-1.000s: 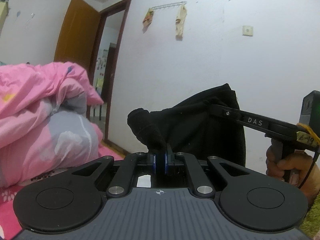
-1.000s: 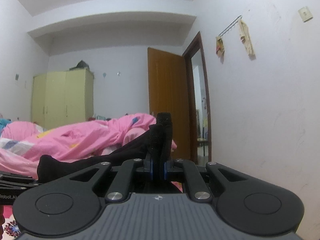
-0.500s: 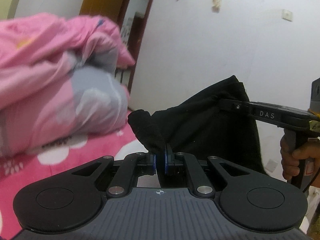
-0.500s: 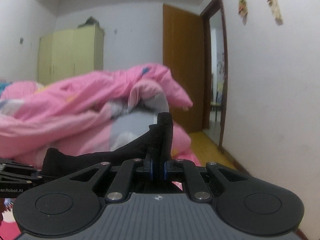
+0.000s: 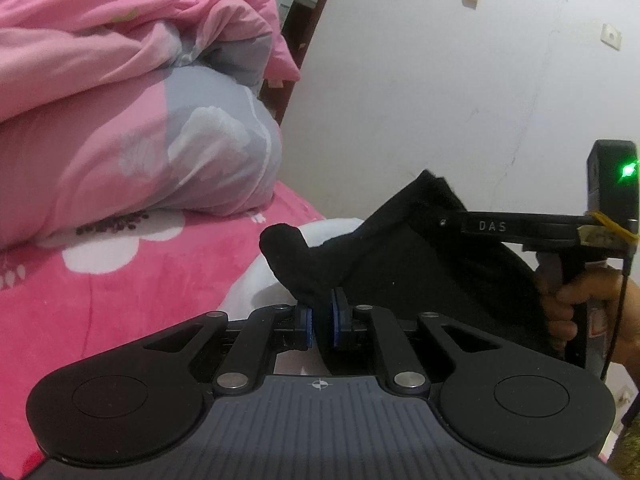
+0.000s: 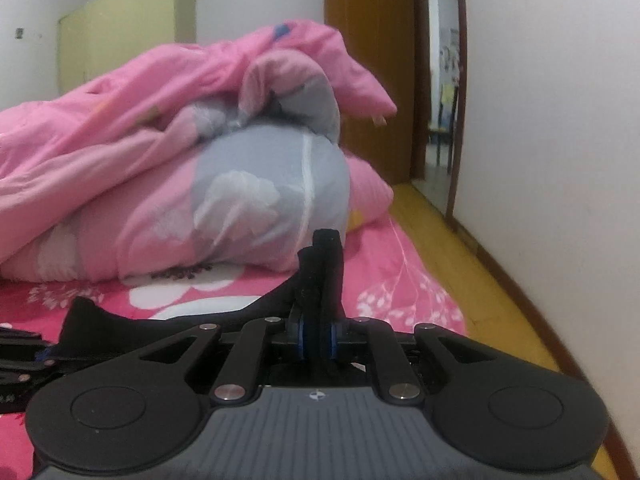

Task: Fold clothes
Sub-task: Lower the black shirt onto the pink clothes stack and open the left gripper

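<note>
A black garment (image 5: pixel 420 256) hangs stretched between my two grippers above the pink flowered bed (image 5: pixel 120 292). My left gripper (image 5: pixel 320 326) is shut on one bunched corner of it. In the left wrist view my right gripper (image 5: pixel 448 220) comes in from the right, a hand on its handle, and pinches the garment's other corner. In the right wrist view my right gripper (image 6: pixel 316 338) is shut on a black fold (image 6: pixel 322 276), and the cloth runs left to my left gripper's fingers (image 6: pixel 24 354) at the frame's edge.
A heaped pink and grey quilt (image 6: pixel 180 168) fills the bed's far side. A white wall (image 6: pixel 560 140) runs along the right, with a strip of yellow floor (image 6: pixel 460 248) beside the bed. A brown door (image 6: pixel 372 60) and green wardrobe (image 6: pixel 128 40) stand behind.
Both grippers have dropped and tilted down toward the bed with the black garment still held between them. The bed surface now fills the lower views.
</note>
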Available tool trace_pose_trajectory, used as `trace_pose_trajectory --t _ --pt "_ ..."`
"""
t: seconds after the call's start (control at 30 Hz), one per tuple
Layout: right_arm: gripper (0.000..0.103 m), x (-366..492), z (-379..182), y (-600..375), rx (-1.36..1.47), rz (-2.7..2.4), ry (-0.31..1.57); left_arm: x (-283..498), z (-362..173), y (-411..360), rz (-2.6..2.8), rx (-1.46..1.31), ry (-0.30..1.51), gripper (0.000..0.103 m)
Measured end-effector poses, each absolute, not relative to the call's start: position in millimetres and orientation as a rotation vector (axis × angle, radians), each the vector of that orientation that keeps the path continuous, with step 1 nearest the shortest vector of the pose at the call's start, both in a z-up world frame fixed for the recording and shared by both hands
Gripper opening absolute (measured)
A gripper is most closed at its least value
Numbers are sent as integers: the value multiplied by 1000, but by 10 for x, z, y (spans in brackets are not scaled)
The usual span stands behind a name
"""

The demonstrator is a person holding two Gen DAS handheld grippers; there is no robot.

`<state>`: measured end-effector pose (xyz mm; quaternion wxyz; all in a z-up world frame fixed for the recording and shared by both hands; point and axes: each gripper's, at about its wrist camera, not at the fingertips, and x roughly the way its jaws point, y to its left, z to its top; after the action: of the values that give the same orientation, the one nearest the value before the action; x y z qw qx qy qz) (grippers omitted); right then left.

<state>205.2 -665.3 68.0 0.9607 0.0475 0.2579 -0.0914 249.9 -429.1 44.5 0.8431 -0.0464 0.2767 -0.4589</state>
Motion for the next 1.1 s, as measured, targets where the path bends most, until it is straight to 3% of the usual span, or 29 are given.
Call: trace_pose_trajectory --t 0.07,0.1,0.13,0.2,0.33,0.5,0.57,0.63,0.73,0.93,1.1 --pt "18 2121 649 -6709 121 -187 539 2571 416 -4287 -963 -130 604 13" --pt "29 2147 631 -6746 139 -195 550 2614 398 -4277 -956 -157 619 19" --pt "47 2158 626 -6786 158 -215 552 2661 378 -4266 -949 -187 636 22" --pt "56 2179 618 -6867 195 -254 553 2774 339 -4243 -933 -251 673 26" --pt "63 1985 723 -7074 325 -322 425 2971 273 -4148 -894 -393 727 35" --pt "59 1550 979 -7053 322 -350 274 2991 401 -3912 -791 -441 620 35" --pt "49 1472 1053 -6940 256 -303 295 2929 508 -3849 -794 -411 567 35" --pt "29 1482 1077 -6846 209 -243 352 2769 626 -3863 -859 -323 506 35" --pt "20 1694 991 -6762 175 -176 498 2477 729 -3962 -1013 -193 471 35" --pt "15 2153 608 -6948 300 -288 635 2514 496 -4294 -1042 -150 682 33" --pt "16 1512 753 -7179 423 -410 519 2706 458 -4196 -995 -242 719 34"
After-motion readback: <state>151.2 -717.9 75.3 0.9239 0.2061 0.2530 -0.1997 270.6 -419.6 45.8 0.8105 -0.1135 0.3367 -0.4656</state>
